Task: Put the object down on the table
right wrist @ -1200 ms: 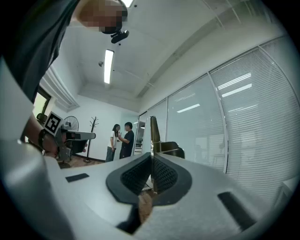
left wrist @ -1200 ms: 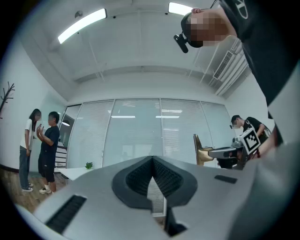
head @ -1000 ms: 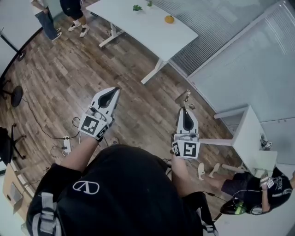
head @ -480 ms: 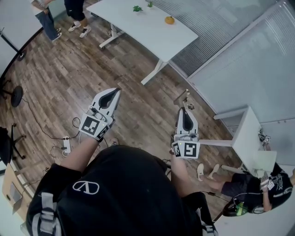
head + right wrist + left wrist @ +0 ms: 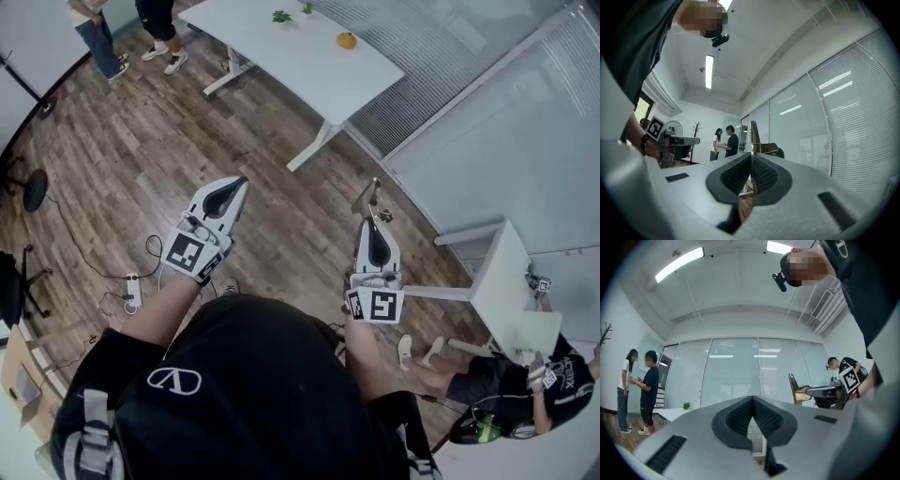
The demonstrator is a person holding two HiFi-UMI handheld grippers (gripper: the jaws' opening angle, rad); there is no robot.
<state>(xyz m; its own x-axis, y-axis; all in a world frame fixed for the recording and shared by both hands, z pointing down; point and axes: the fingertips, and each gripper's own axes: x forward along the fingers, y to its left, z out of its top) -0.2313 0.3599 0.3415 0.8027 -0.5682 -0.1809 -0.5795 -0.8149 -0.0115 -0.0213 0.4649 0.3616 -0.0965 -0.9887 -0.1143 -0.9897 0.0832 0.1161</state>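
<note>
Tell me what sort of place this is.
Probably an office or lab room: white tables on a wood floor, glass walls with blinds, strip lights on the ceiling.

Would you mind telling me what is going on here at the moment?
A person standing on a wood floor holds a pair of tongs in each hand. The right tongs are shut on a thin tan object, which sticks out past their tip in mid-air. The left tongs are shut and empty. The white table stands some way ahead, and the object has not yet been put down on it.
</note>
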